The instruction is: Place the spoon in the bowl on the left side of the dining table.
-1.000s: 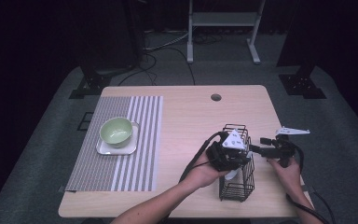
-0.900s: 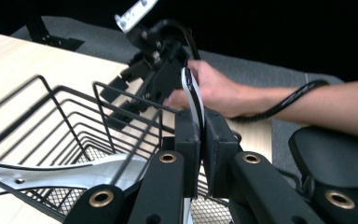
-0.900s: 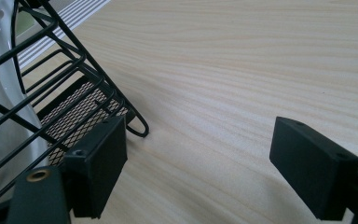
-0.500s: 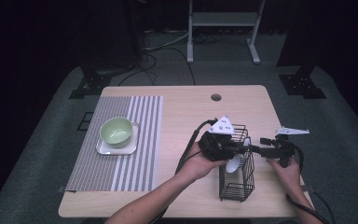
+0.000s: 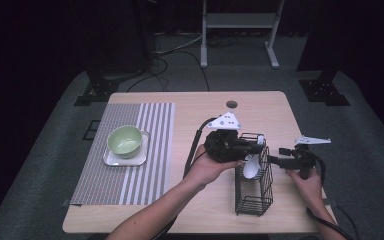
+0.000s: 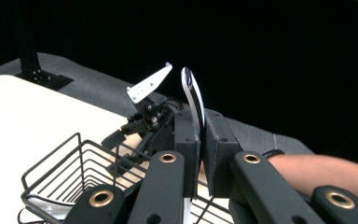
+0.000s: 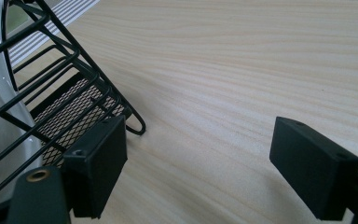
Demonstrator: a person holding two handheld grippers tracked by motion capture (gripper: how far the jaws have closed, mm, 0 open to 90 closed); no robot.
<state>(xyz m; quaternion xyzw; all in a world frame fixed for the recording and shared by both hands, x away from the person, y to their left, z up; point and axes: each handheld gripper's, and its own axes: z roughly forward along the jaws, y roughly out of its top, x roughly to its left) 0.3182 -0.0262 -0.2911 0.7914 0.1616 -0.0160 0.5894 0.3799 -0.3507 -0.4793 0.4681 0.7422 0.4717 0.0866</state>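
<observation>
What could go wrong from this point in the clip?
1. The left claw pinches the white spoon by its thin handle alone; it may twist or slip as it comes out of the black wire basket.
2. The spoon's bowl hangs close to the basket's wires and may catch on them, tipping the basket.
3. The right claw stands open with one pad against the basket's base, not clamping it, so the basket may shift.

This looks like a lab or recording studio: a pale wooden table (image 5: 260, 107) with a round cable hole (image 5: 231, 104) stands mid-frame on grey carpet (image 5: 45, 165), black equipment stands (image 5: 100, 85) and loose cables (image 5: 175, 50) fill the dark upper background.
</observation>
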